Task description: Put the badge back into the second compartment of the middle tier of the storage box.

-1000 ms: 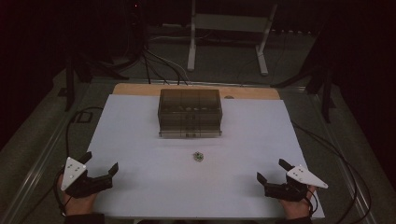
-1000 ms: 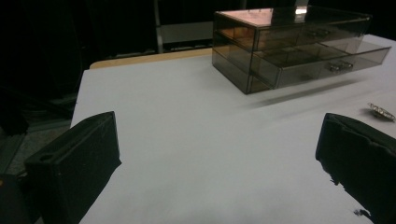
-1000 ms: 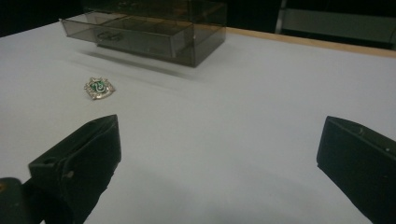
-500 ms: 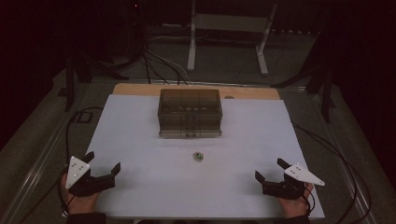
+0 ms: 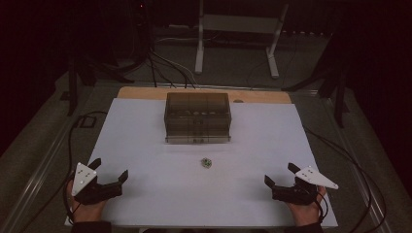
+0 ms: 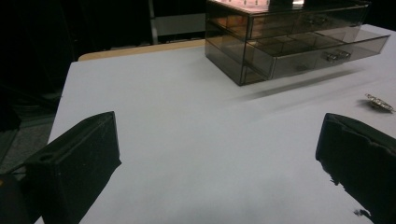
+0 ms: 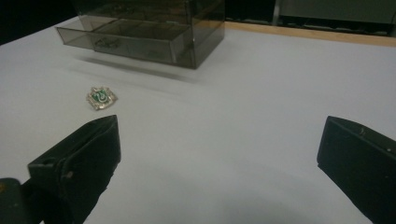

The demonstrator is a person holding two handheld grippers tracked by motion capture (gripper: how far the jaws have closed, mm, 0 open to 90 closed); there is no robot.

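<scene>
A smoky clear drawer box (image 5: 197, 117) stands at the back middle of the white sheet (image 5: 145, 136). Its bottom drawer (image 6: 327, 53) sticks out a little. A small green and silver badge (image 5: 206, 163) lies flat in front of the box. My left gripper (image 5: 110, 169) rests open near the front left corner, far from the badge. My right gripper (image 5: 279, 174) rests open near the front right corner. In the left gripper view the box (image 6: 289, 42) is ahead to the right and the badge (image 6: 379, 102) at the right edge. In the right gripper view the badge (image 7: 100, 98) lies ahead to the left, before the box (image 7: 154, 28).
A wooden board edge (image 5: 145, 92) shows behind the sheet. Cables (image 5: 73, 141) trail off the table's left side and cables (image 5: 350, 165) off its right. A white stand's legs (image 5: 199, 43) rise on the floor beyond the table.
The left gripper has edged slightly to the right. The right gripper, the badge and the box have stayed where they were.
</scene>
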